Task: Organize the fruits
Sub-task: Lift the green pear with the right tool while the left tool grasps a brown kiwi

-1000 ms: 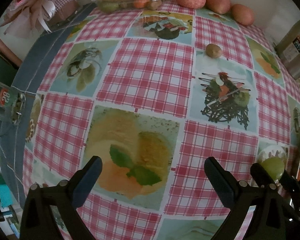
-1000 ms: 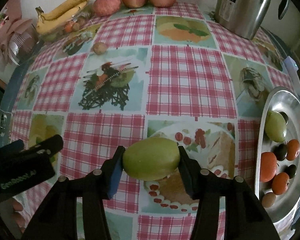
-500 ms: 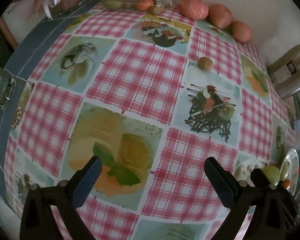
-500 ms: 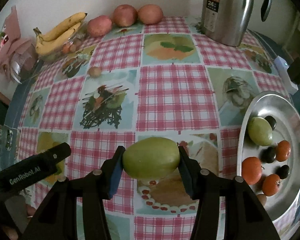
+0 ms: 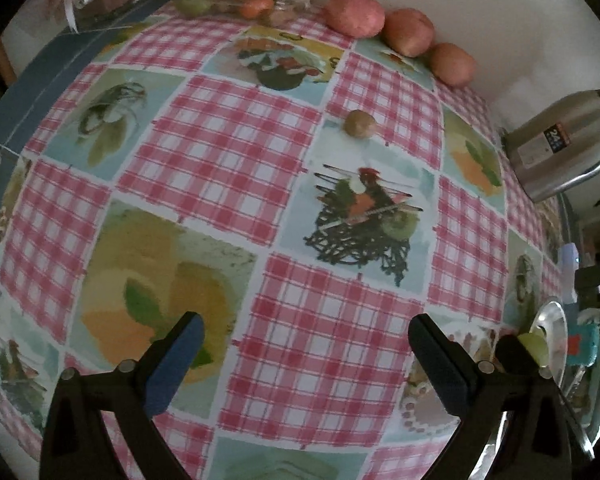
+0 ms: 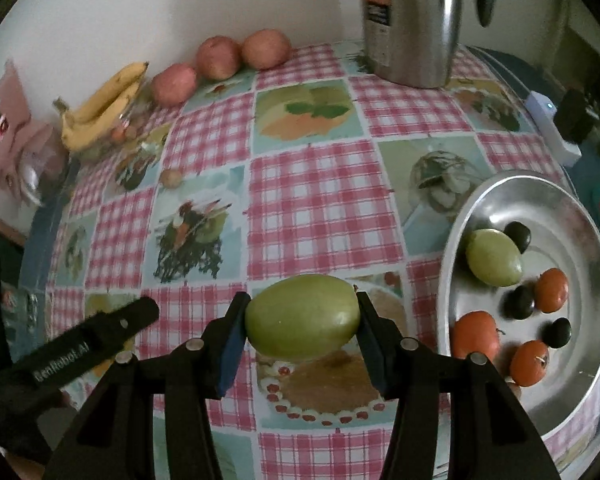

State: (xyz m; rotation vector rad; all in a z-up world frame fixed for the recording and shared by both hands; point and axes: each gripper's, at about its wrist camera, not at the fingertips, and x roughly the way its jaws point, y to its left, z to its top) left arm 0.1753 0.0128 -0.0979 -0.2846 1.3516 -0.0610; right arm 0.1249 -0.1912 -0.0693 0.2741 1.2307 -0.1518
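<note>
Right gripper [image 6: 302, 320]: jaws clamped on green fruit [image 6: 302, 317] above bench [image 6: 320, 208], just left of metal tray [image 6: 540, 184] rim. Left gripper [image 5: 306, 356]: jaws spread wide, nothing between, over bare checked cloth. Tray's right edge cut off; bowl under bananas [image 6: 104, 100] hard to make out.

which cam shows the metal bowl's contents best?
Right wrist. The metal bowl lies open to it at the right: a green fruit, orange fruits and small dark ones can be told apart. The left wrist view catches only the bowl's rim edge-on at far right, partly behind the right gripper; its contents are unreadable.
</note>
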